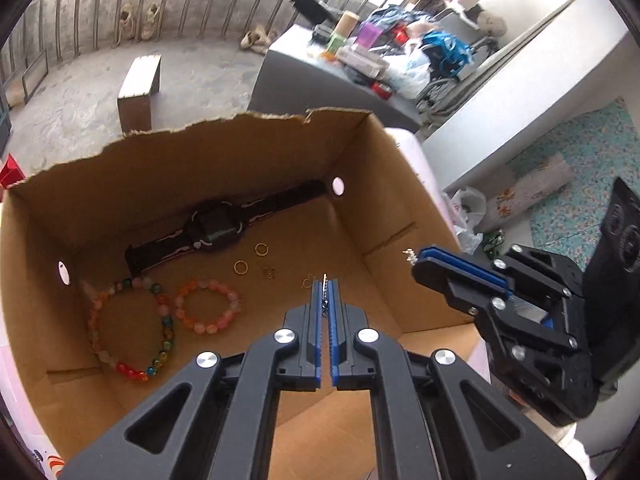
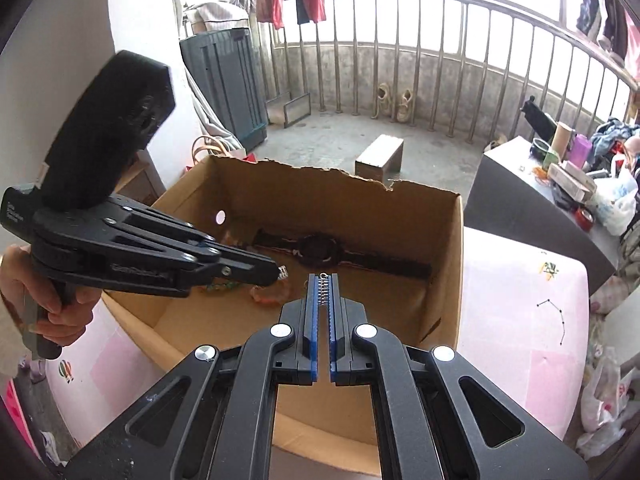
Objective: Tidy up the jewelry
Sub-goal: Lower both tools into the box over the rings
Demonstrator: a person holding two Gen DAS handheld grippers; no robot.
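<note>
While both grippers hover over the cardboard box (image 1: 208,152), the left gripper (image 1: 325,292) pinches a silver chain (image 1: 325,294) and the right gripper (image 2: 323,288) clamps another chain piece (image 2: 323,290). Only the left view shows bead bracelets (image 1: 132,328) at eight o'clock, gold rings (image 1: 241,267), then the watch (image 1: 214,226) at twelve.

Left wrist view: mounted behind the left gripper (image 1: 325,292), looking steeply down along its fingers, close above the open cardboard box (image 1: 224,200); the right gripper (image 1: 420,258) enters at the right edge. Right wrist view: mounted behind the right gripper (image 2: 324,288), facing downward from just over the box's near right side, railing (image 2: 440,60) beyond; the left gripper (image 2: 280,271) crosses from the left. Both views share the box interior, the watch (image 1: 216,228), the railing and the wooden block (image 2: 380,156).
</note>
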